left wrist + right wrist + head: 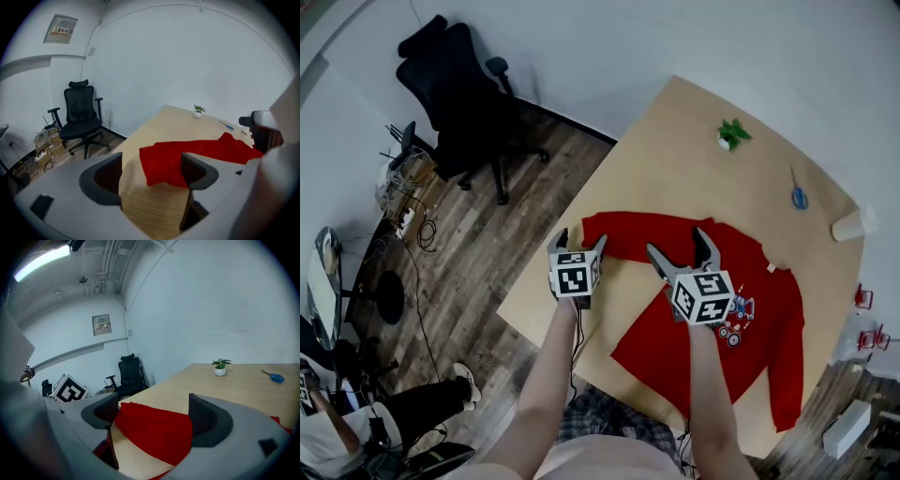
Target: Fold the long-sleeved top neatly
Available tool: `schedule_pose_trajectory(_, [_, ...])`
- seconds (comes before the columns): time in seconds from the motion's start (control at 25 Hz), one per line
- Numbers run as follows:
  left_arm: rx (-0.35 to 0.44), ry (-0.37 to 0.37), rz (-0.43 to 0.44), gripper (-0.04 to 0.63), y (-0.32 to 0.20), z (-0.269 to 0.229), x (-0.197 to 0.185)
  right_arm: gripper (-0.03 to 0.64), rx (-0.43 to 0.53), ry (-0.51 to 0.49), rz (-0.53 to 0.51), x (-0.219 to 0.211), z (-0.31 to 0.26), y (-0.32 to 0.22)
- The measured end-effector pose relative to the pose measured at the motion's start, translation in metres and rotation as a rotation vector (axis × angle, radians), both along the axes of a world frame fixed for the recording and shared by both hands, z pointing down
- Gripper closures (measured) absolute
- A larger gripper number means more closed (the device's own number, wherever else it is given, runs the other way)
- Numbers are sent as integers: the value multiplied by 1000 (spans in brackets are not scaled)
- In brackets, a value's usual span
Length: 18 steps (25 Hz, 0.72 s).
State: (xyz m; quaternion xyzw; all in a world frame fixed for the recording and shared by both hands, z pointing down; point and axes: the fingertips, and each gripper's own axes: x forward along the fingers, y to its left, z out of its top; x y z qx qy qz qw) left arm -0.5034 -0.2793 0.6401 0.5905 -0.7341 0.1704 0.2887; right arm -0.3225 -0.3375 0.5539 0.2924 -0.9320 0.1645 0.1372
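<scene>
while both grippers are held over the table (694, 150), the long-sleeved top (769, 328) lies spread flat on the half of the surface nearest the person. it is red and carries a small printed graphic (736, 321) on the chest. one sleeve (623, 234) stretches toward the left edge of the surface, and its end lies just short of that edge. the other sleeve (787, 384) runs along the right edge toward the near right corner.

left gripper (581, 239): jaws wide apart, nothing clamped. it sits near the left edge, at the end of the outstretched sleeve. in the left gripper view the sleeve end (164, 161) and bare wood appear in the gap of the left gripper (151, 168); neither pad presses on the fabric.

right gripper (677, 242): jaws wide apart, nothing clamped. it sits further along the same sleeve, toward the body of the garment. in the right gripper view red fabric (154, 430) fills most of the gap of the right gripper (154, 411), and the pads are clear of it.

other items on the surface, all well apart from the garment:
- a small potted plant (732, 134), near the far edge.
- blue scissors (798, 194), toward the far right corner.
- a paper cup (853, 225), on its side at the right corner.

a black office chair (455, 94) stands on the wooden floor beyond the left edge.
</scene>
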Motion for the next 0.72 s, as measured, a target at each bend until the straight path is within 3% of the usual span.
schedule_pose_trajectory(0.32, [-164, -4, -21, 308, 3, 34, 13, 167, -11, 37, 13, 15, 12, -1])
schedule_pose_trajectory(0.4, [-182, -5, -17, 407, 1, 33, 18, 167, -7, 40, 24, 22, 11, -2])
schedule_pose_trajectory(0.48, [-189, -4, 4, 513, -1, 34, 22, 170, -7, 38, 37, 29, 11, -3])
schedule_pose_trajectory(0.56, [-174, -6, -4, 531, 0, 31, 18, 170, -6, 41, 48, 35, 11, -3])
schedule_pose_trajectory(0.72, [-115, 7, -129, 538, 14, 15, -26, 172, -5, 53, 80, 55, 12, -4])
